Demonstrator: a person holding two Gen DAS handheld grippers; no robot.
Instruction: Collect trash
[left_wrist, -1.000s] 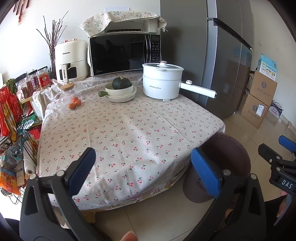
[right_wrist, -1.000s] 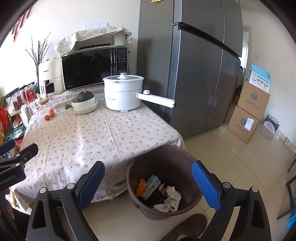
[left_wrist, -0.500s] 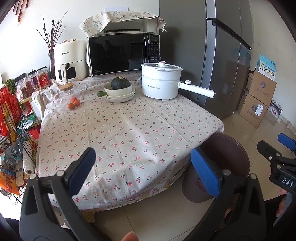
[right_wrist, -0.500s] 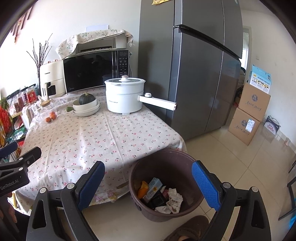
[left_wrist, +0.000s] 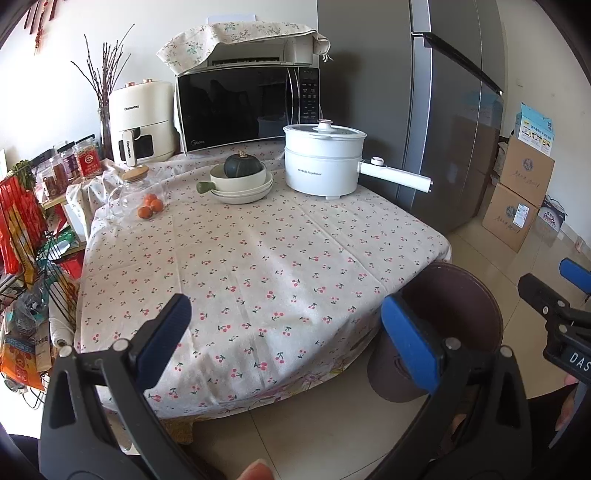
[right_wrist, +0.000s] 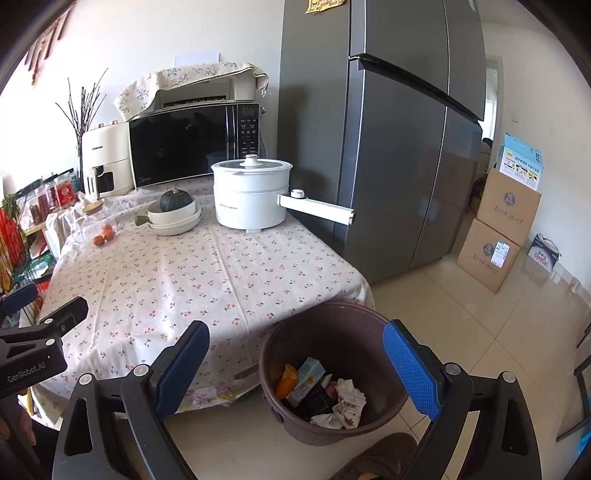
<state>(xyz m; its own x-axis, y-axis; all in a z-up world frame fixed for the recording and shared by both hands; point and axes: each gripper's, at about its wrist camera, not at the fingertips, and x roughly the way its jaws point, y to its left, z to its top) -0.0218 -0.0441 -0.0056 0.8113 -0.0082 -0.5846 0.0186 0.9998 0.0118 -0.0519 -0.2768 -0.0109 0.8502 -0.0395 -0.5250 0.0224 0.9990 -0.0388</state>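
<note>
Backing slightly off the tabletop (left_wrist: 258, 258), both the left gripper (left_wrist: 288, 343) and right gripper (right_wrist: 295, 365) hang spread and empty; trash (right_wrist: 321, 391) sits in the bin (right_wrist: 373, 325) (collection looks finished).

"genrobot.ai" on left claw (right_wrist: 35, 363)

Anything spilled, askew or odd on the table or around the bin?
Nothing spilled. The trash sits inside the brown bin on the floor. One oddity: the white pot's handle juts past the table edge toward the fridge, easy to knock. Both grippers are open and empty.
</note>
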